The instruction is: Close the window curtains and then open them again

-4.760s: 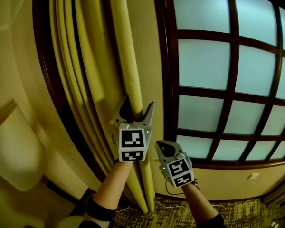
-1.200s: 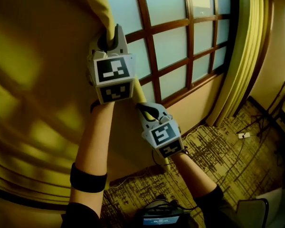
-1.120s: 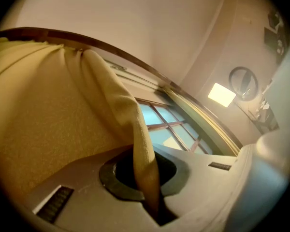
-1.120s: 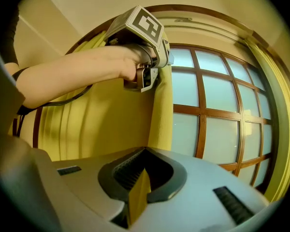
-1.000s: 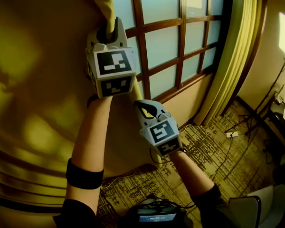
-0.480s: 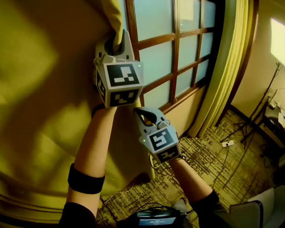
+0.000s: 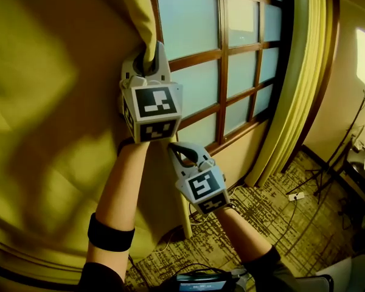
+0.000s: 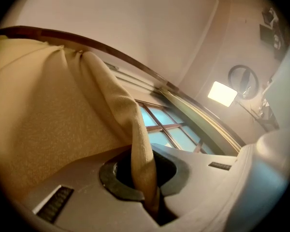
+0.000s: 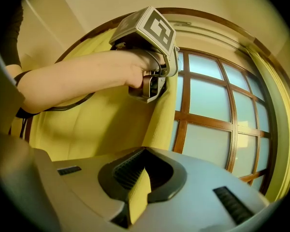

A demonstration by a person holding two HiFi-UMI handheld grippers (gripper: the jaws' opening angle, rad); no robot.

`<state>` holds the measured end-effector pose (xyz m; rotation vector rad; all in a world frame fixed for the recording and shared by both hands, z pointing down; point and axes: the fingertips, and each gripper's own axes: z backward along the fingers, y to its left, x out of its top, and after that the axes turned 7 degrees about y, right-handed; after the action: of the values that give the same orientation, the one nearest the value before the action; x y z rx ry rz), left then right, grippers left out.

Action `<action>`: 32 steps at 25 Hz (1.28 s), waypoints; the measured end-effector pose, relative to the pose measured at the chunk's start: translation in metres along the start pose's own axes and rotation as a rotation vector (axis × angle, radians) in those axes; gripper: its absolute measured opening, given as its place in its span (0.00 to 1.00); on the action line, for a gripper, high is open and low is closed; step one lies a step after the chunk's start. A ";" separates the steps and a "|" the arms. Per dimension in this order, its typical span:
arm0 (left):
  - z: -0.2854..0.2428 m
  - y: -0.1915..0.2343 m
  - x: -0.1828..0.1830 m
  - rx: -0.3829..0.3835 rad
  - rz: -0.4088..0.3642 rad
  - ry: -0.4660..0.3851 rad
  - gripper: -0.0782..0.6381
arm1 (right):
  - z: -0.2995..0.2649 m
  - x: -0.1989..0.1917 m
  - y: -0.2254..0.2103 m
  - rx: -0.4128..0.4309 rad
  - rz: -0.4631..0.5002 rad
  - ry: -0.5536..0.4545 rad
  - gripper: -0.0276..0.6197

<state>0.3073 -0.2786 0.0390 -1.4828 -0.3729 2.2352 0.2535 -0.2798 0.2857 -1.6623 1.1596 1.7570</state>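
While left gripper (image 7: 147, 52) at 11 o'clock and right gripper (image 7: 181, 152) near centre each pinch the curtain (image 7: 55, 102) by its leading edge, cloth fills 7–11 o'clock. Bare window (image 7: 198, 23) glass runs from that edge to the bunched far curtain (image 7: 298, 78) at 2 o'clock.

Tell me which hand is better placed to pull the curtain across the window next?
Left, probably. The left gripper is shut on the curtain edge higher up, beside the bare window, so its pull should carry to the top best. The right gripper, shut on the same edge lower down, mostly helps.
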 end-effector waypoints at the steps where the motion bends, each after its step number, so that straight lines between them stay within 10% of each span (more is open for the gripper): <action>1: -0.004 -0.004 0.001 0.011 -0.011 0.004 0.12 | 0.003 -0.003 -0.008 0.001 -0.006 -0.001 0.06; 32: -0.159 -0.198 0.042 0.150 -0.096 0.157 0.12 | 0.090 -0.074 -0.252 0.180 -0.069 -0.026 0.06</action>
<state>0.4798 -0.0881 0.0313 -1.5151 -0.2178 2.0107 0.4155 -0.0542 0.2829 -1.5504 1.1958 1.5781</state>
